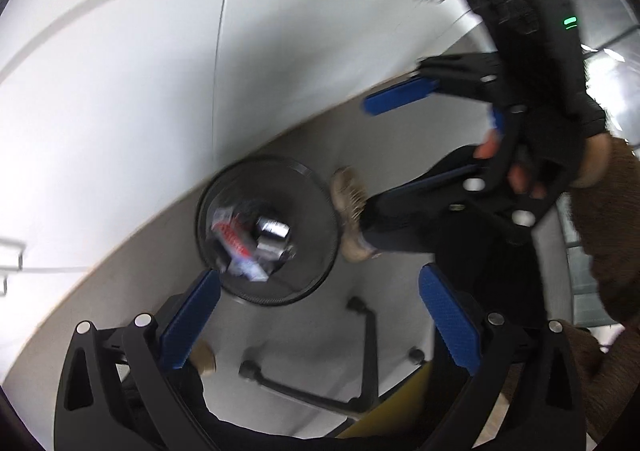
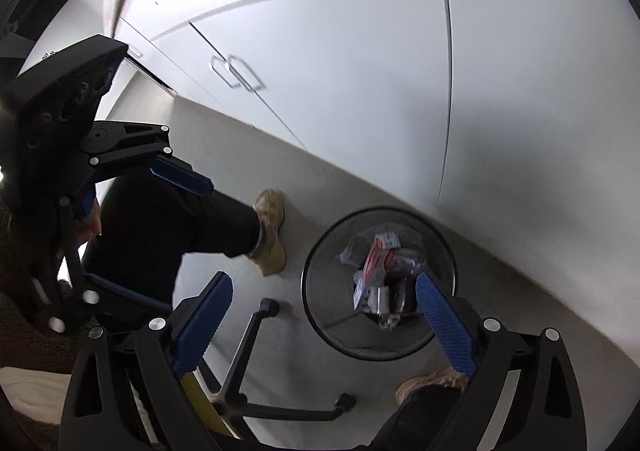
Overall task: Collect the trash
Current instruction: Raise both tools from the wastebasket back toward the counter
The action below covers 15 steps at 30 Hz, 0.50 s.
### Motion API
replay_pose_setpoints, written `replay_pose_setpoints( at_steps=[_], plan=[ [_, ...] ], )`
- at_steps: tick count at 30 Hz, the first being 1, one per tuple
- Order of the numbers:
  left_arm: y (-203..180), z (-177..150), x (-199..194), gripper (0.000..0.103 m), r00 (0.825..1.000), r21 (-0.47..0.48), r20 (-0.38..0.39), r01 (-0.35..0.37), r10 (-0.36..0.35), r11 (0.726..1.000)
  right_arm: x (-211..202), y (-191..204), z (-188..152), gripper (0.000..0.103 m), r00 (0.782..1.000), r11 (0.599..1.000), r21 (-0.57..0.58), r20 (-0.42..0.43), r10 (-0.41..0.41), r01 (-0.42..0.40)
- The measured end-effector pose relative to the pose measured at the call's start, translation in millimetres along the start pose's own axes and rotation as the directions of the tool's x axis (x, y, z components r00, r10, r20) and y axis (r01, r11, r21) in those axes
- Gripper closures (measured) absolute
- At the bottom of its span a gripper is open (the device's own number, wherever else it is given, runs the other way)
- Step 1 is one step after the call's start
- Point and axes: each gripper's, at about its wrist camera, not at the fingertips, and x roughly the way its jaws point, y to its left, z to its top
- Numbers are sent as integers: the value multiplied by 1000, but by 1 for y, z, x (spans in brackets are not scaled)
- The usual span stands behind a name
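A round black mesh waste bin [image 1: 320,263] stands on the grey floor by the white cabinets, seen from above. It holds trash [image 1: 256,239]: a red-and-white wrapper, clear plastic and shiny pieces. The bin [image 2: 320,315] and its trash [image 2: 380,271] also show in the right wrist view. My left gripper [image 1: 320,315] is open and empty above the bin's near side. My right gripper [image 2: 324,323] is open and empty above the bin. Each gripper shows in the other's view, the right one [image 1: 420,131] and the left one [image 2: 192,243], both with jaws apart.
White cabinet doors [image 2: 320,71] with handles rise behind the bin. The person's legs and tan shoes [image 2: 270,231] stand beside the bin. A black office chair base with casters [image 2: 256,371] and a yellow seat edge [image 1: 392,407] lie below the grippers.
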Motion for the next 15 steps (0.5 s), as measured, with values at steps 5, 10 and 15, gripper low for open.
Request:
replay_pose_setpoints(
  at_steps=[5, 10, 15],
  plan=[
    [-11, 13, -56, 4, 993, 44, 114, -12, 7, 999, -41, 17, 15, 9, 998, 998, -57, 57, -15, 18],
    [-19, 21, -112, 4, 974, 60, 227, -22, 8, 998, -82, 42, 27, 8, 991, 991, -121, 128, -34, 50],
    [-26, 30, -168, 4, 946, 95, 324, -38, 5, 995, -124, 58, 44, 7, 979, 983, -174, 202, -23, 59]
  ],
)
